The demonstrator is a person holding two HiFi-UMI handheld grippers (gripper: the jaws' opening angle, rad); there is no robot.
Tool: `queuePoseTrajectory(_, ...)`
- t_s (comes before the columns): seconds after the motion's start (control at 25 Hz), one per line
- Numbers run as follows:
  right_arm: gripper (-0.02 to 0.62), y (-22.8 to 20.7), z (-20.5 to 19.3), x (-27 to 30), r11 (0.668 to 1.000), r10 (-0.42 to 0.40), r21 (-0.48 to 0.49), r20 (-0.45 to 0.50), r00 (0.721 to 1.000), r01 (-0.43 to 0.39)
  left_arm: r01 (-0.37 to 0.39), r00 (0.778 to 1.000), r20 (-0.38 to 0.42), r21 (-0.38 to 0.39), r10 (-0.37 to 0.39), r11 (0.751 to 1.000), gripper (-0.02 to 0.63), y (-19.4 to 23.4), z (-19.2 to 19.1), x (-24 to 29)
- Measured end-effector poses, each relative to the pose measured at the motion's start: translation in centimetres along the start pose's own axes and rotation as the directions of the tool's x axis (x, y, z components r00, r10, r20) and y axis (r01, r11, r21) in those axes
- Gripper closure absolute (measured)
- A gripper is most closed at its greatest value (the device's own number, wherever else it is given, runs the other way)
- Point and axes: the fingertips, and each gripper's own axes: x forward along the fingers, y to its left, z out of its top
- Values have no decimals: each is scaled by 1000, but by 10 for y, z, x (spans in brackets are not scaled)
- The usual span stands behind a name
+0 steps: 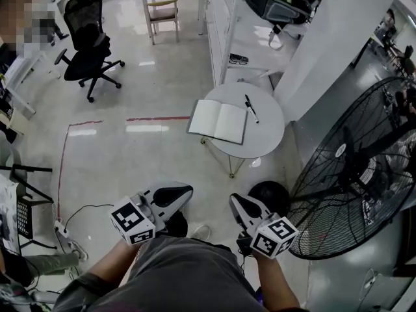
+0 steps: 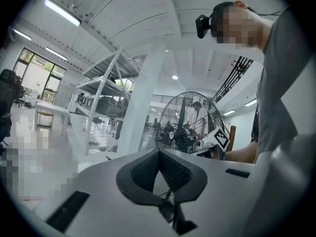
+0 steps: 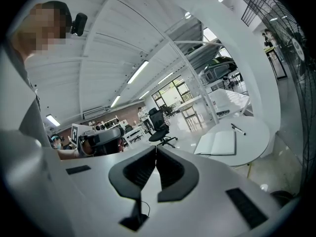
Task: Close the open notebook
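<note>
Nearest the person, the left tool [image 1: 187, 192] sits at about 7 o'clock in the head view and the right tool [image 1: 235, 201] at about 5 o'clock. Both are held low in front of the body, and their tips angle toward each other. Each tool's own view shows its two dark pads brought together at the tips with nothing between them, so neither tool holds anything.

Ahead of them, at roughly 12 o'clock, stands a small round white worktop [image 1: 268, 138], well apart from both tools. The notebook [image 1: 218, 121] lies open and flat on the worktop's left part, showing blank pages, with one corner reaching past the rim. A black pen [image 1: 251, 108] rests on the worktop at about 2 o'clock from the notebook, near it but not touching.

A large black fan [image 1: 354, 174] stands at 3 o'clock from the worktop. Farther off, at about 10 o'clock, a black office chair [image 1: 88, 44] stands on the glossy floor [image 1: 143, 155].
</note>
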Motion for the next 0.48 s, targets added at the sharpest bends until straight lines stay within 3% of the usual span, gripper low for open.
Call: queuePoseTrajectory(0.48,575,-19,10,26,1000,-25,14,-3,1000,25,8,1000,-2,-21,-8,1000,592,37,2,13)
